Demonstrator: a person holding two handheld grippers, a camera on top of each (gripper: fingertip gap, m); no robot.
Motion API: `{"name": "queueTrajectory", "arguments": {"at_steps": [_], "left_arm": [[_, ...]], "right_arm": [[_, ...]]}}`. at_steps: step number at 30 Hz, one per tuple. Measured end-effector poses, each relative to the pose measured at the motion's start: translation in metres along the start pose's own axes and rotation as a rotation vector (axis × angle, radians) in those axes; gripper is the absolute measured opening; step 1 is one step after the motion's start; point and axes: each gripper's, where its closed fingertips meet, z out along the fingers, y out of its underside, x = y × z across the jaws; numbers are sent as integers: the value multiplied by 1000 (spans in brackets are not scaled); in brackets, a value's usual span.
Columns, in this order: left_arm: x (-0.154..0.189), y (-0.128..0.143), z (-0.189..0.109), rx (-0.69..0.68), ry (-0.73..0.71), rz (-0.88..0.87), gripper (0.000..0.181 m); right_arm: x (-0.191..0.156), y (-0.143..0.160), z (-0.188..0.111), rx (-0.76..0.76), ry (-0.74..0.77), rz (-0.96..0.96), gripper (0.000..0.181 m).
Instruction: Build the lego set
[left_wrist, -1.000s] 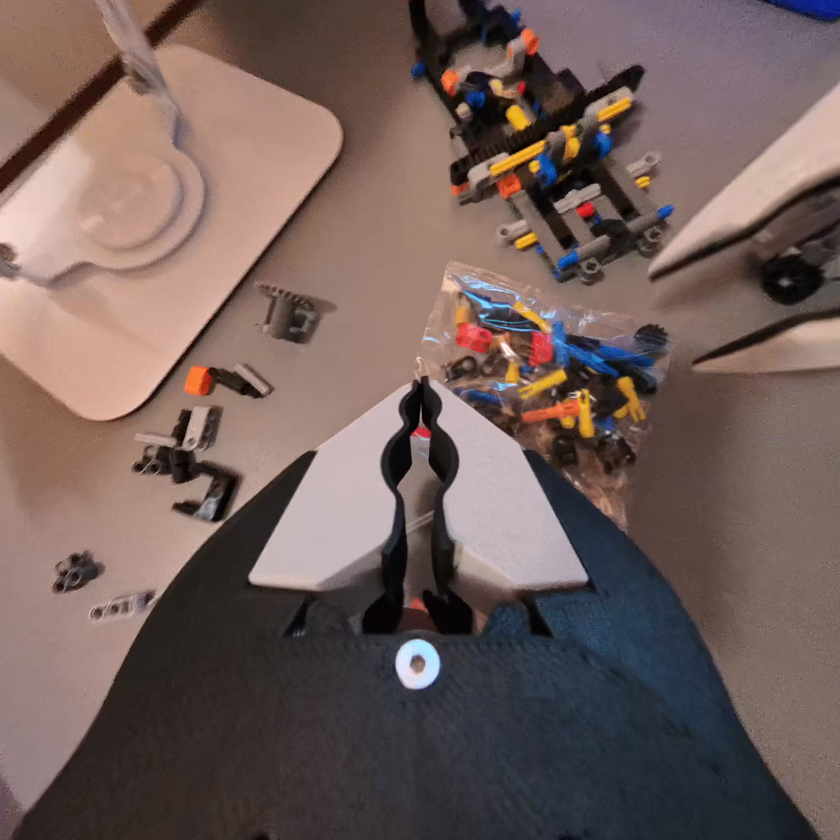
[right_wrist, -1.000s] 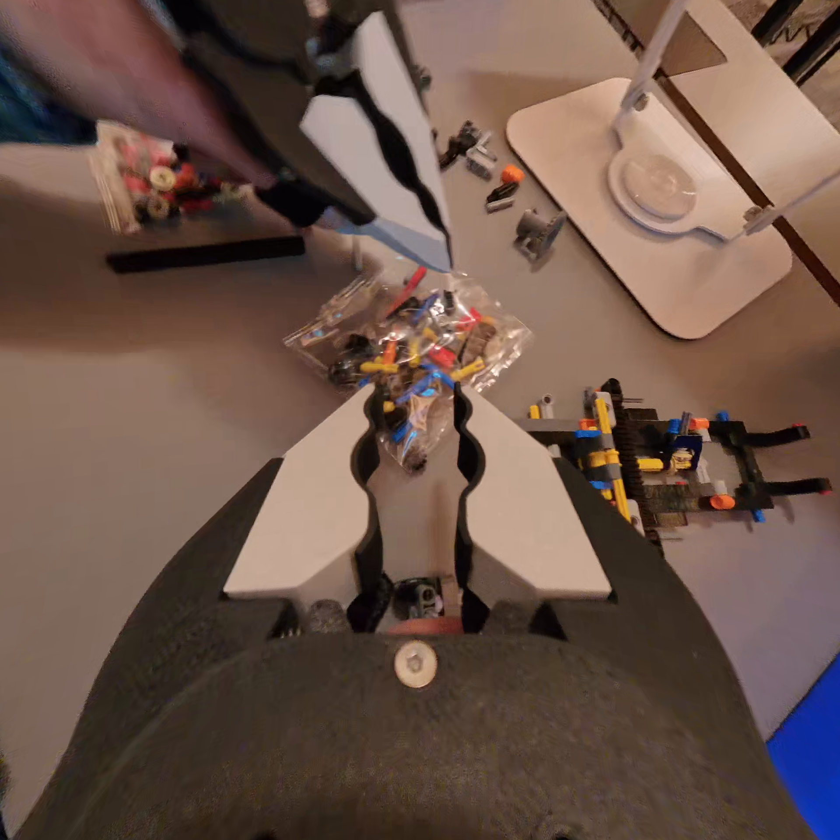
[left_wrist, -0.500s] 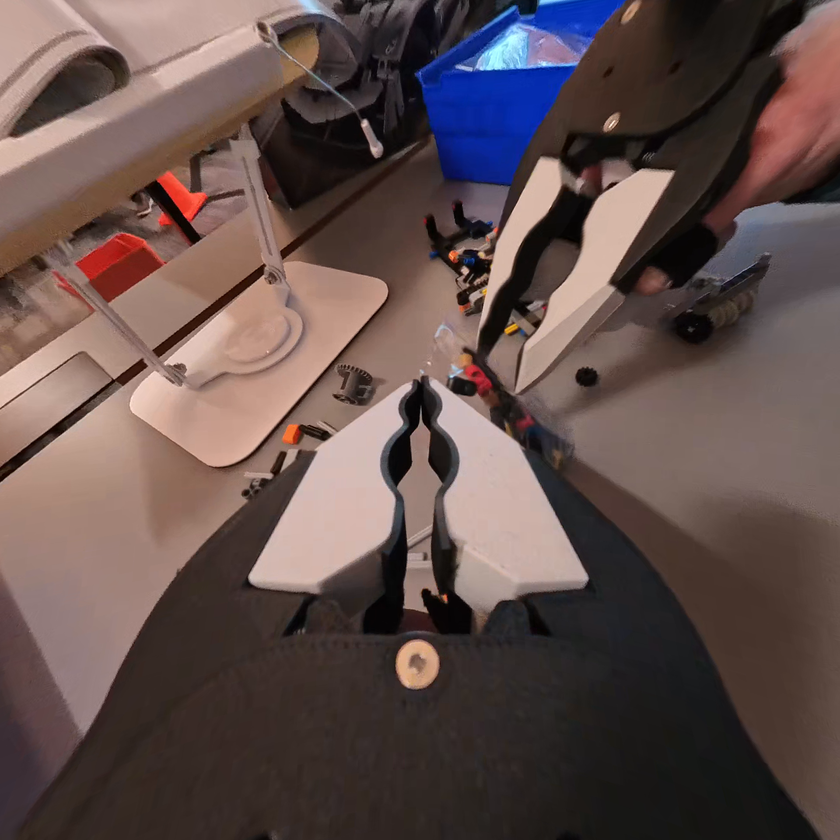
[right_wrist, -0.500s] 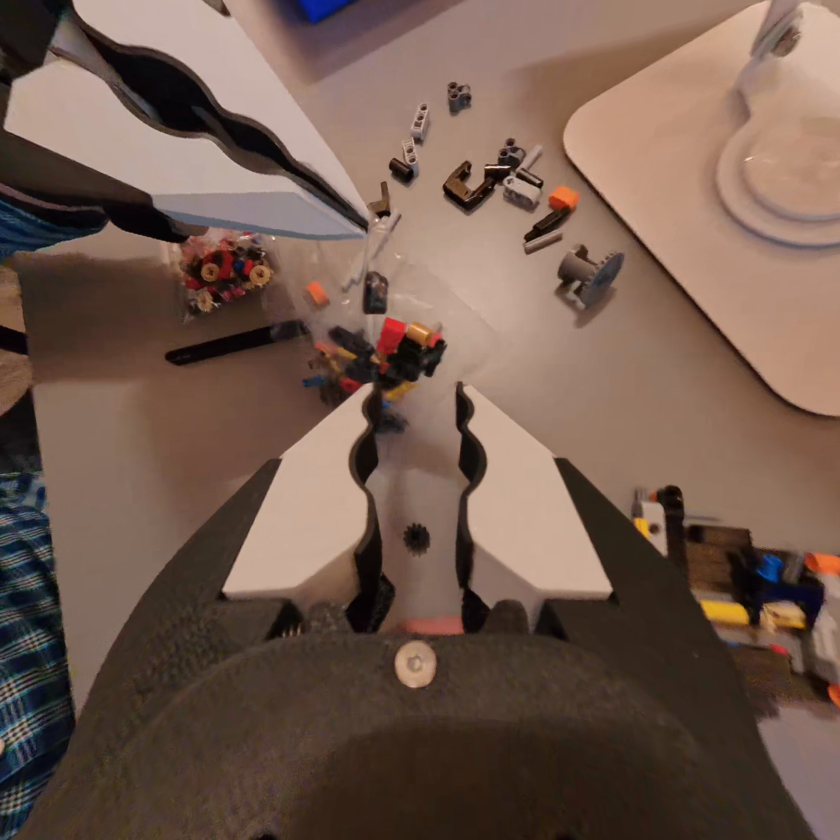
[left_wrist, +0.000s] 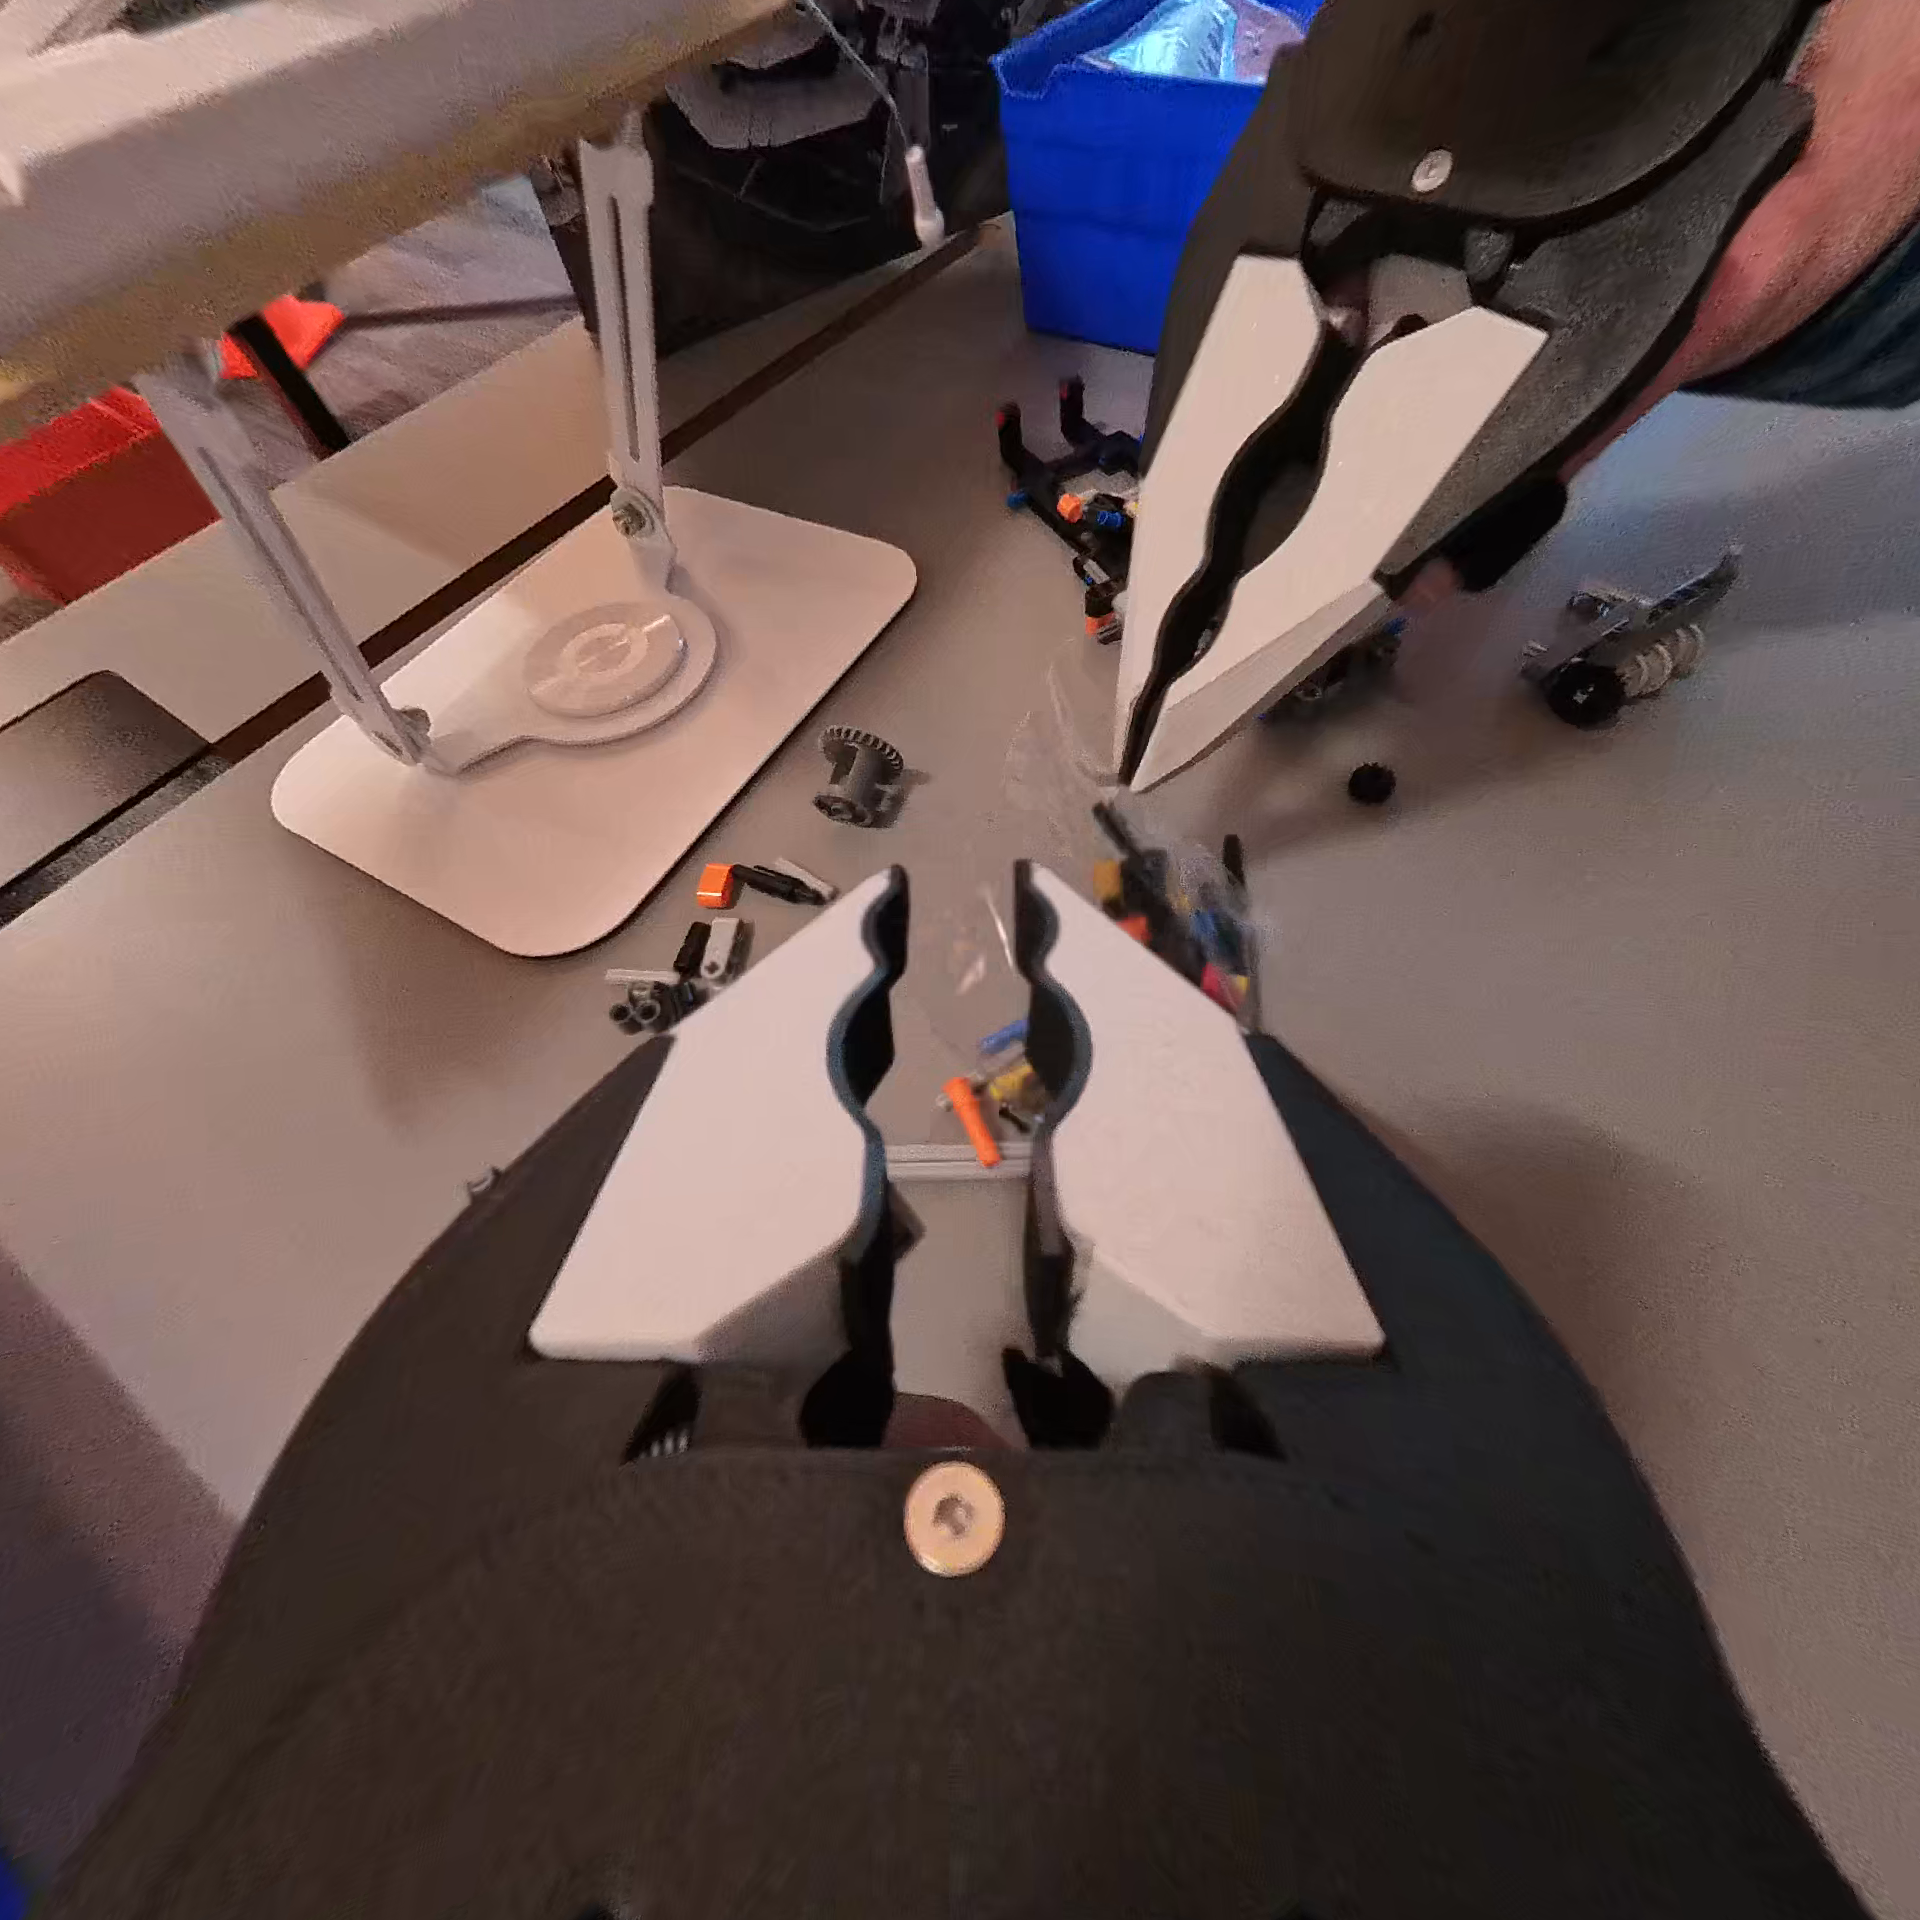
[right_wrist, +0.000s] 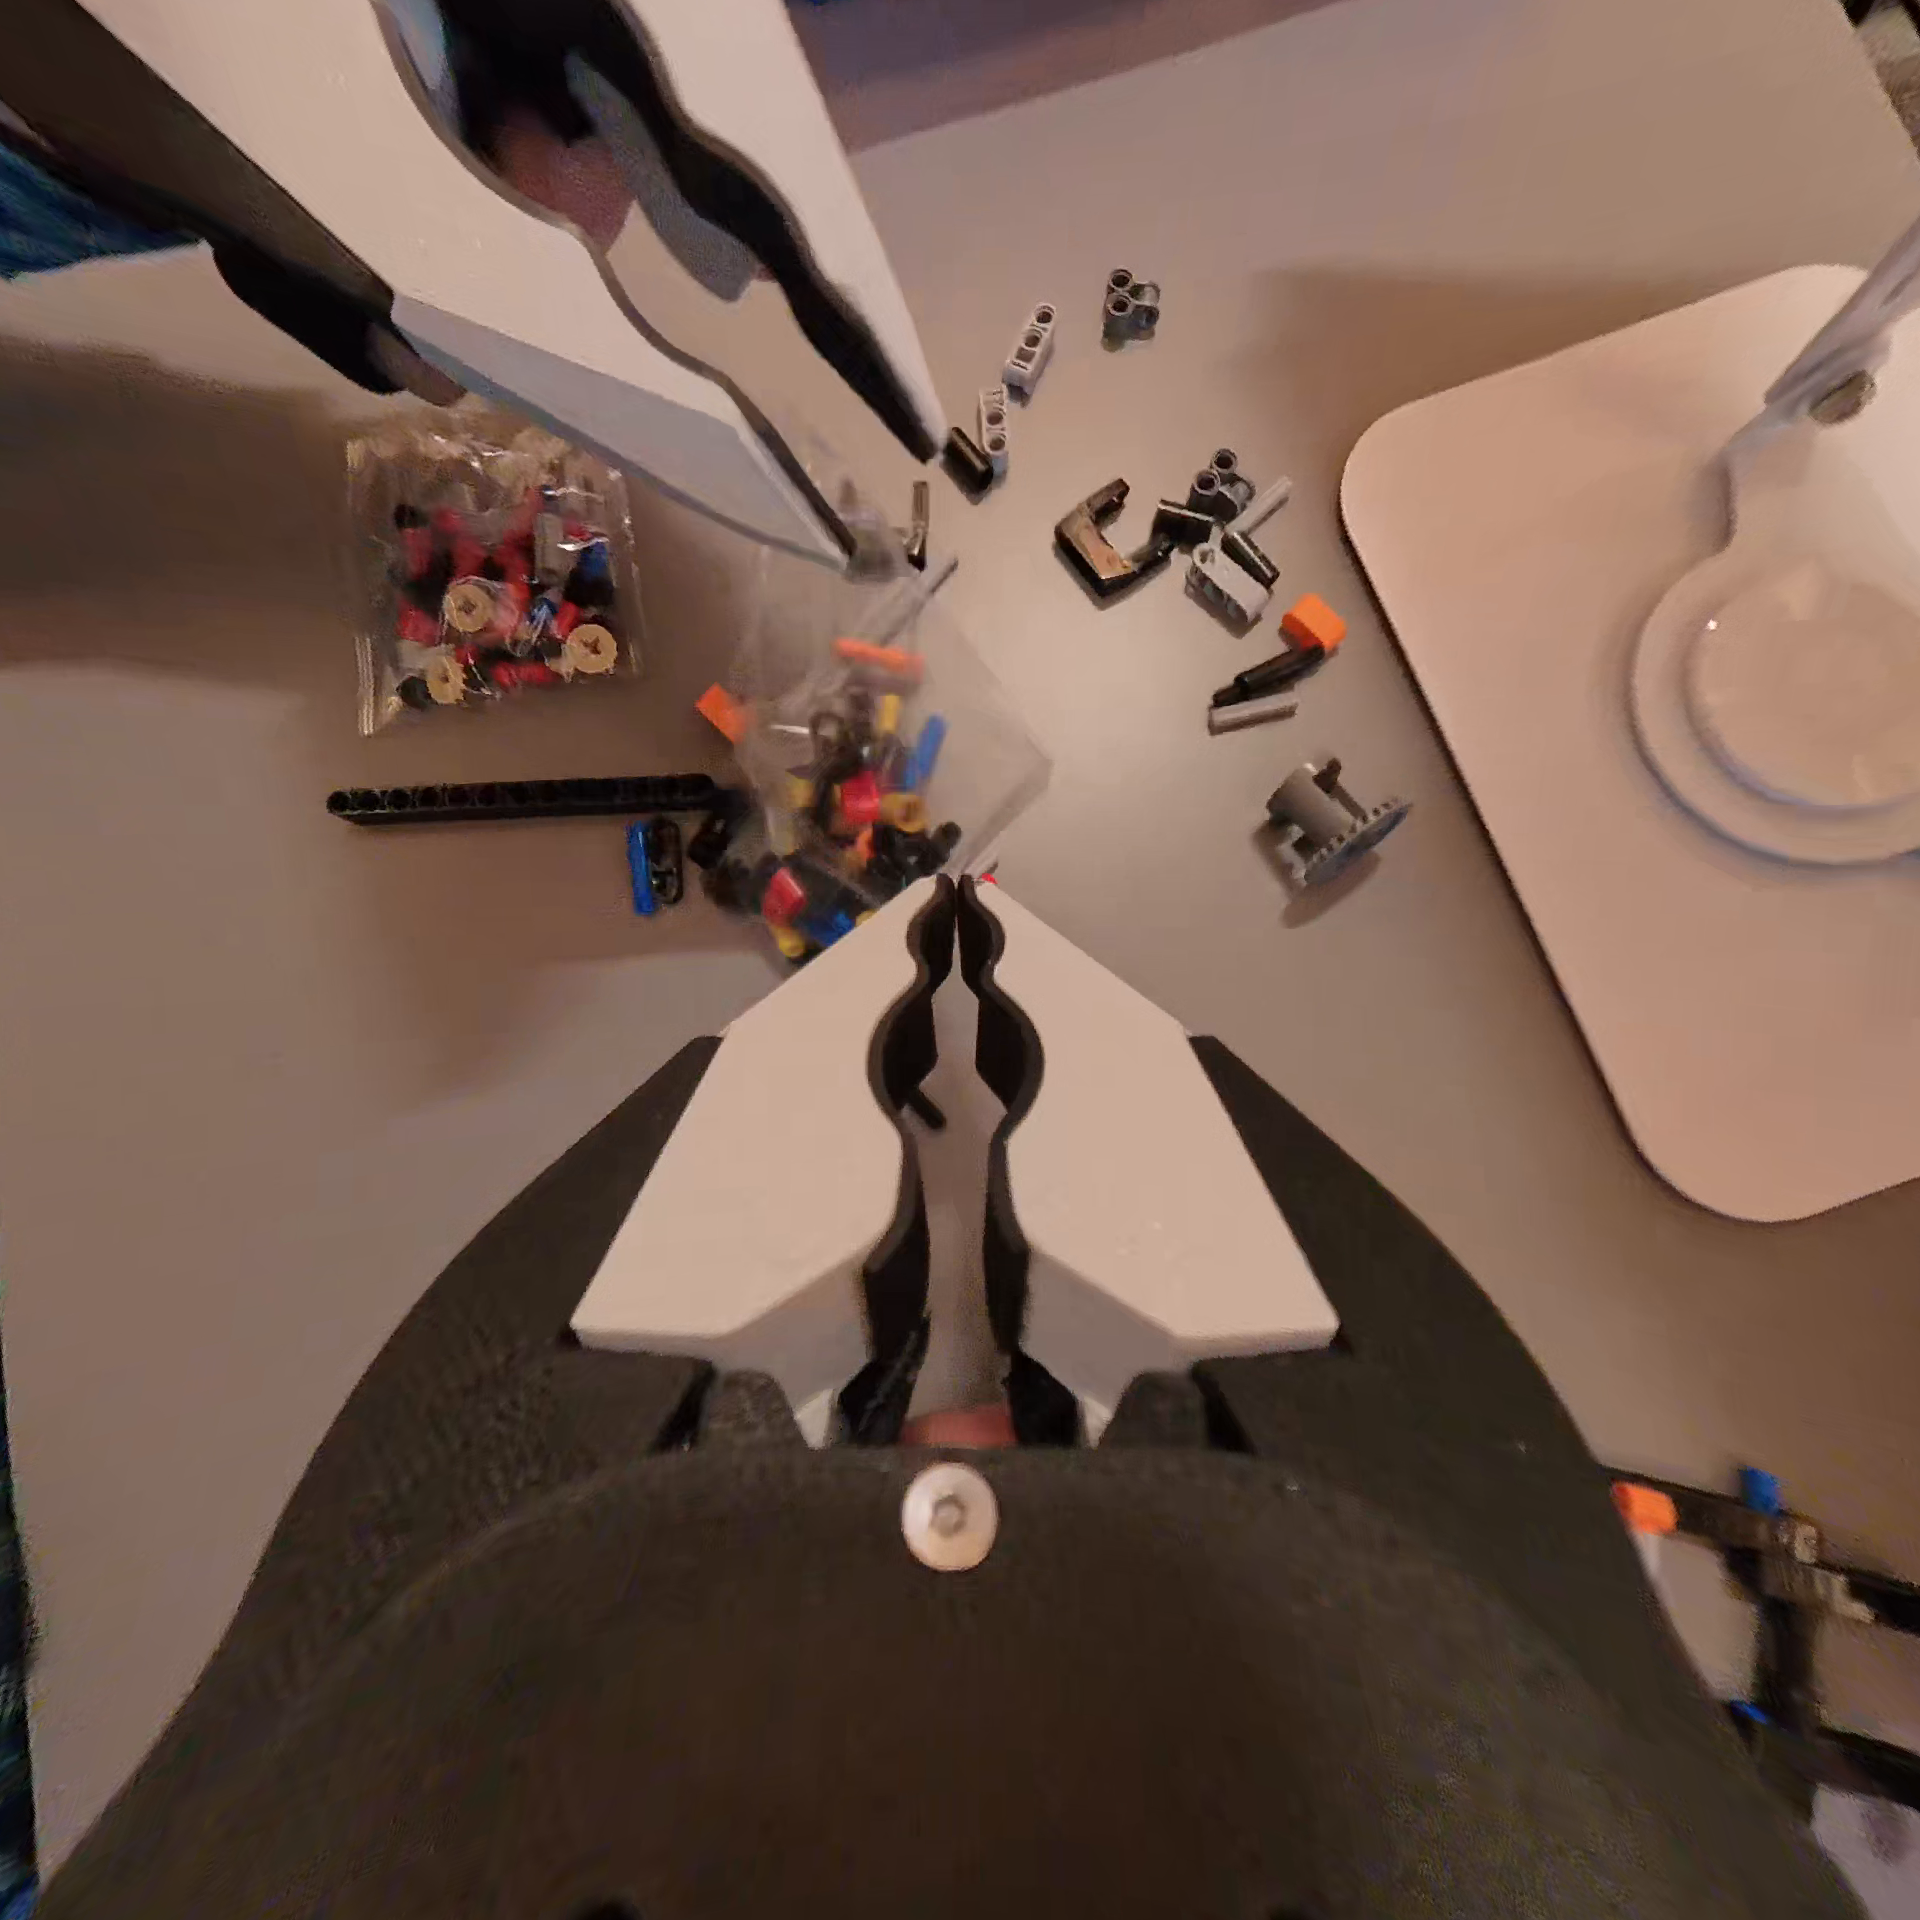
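A clear plastic bag (right_wrist: 868, 764) of small coloured lego pieces hangs between the two grippers just above the grey table; it also shows in the left wrist view (left_wrist: 1174, 914). My right gripper (right_wrist: 956, 883) is shut on the bag's near corner, and the left wrist view shows it (left_wrist: 1127, 774) pointing down at the bag. My left gripper (left_wrist: 958, 883) is open, with the bag's loose plastic and a few fallen pieces, one an orange axle (left_wrist: 971, 1117), between its fingers. It shows open in the right wrist view (right_wrist: 888, 499) at the bag's far end.
A second bag (right_wrist: 488, 582) of red pieces, a long black beam (right_wrist: 520, 800), loose grey and black parts (right_wrist: 1195, 540) and a grey gear part (right_wrist: 1325, 821) lie around. The part-built chassis (left_wrist: 1081, 499), a white stand base (left_wrist: 582, 727), a blue bin (left_wrist: 1101, 208) and a wheeled part (left_wrist: 1621, 644) stand farther off. The left gripper's tips are roughly 7 cm from the right gripper's.
My left gripper has opened and let go of the bag. My right gripper has closed on the bag's corner. A few pieces have dropped onto the table.
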Motion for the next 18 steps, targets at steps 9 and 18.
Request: {"name": "queueTrajectory", "arguments": {"at_steps": [9,18], "left_arm": [[20,12,11,-166,118,96,22],[26,17,6,-141,165,50,0]], "right_arm": [[-1,-14,4,-91,12,-121,0],[-3,-17,0,-84,-16,-154,6]]}}
